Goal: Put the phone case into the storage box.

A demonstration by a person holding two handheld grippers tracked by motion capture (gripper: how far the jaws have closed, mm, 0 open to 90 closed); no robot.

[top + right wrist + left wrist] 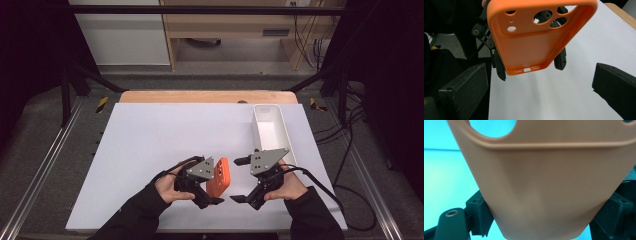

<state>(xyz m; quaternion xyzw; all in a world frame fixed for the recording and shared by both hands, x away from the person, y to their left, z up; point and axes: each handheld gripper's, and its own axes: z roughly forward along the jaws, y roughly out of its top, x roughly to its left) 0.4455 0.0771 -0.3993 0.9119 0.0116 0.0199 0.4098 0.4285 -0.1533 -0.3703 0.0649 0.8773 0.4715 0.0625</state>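
An orange phone case (218,178) is held up off the white table top, and my left gripper (213,188) is shut on its lower end. In the left gripper view the case (544,187) fills the space between the two black jaws, its smooth back towards the camera. The right gripper view shows the case's (529,40) hollow inside, with the camera cut-outs at the top and the left gripper's fingers (499,66) clamping its sides. My right gripper (238,180) stands open just right of the case, its jaws wide apart and nothing between them (541,92).
A long white tray (256,131) lies at the back right of the white table top (150,140), just beyond my right gripper. A wooden edge (200,96) runs along the far side. Cables trail off to the right.
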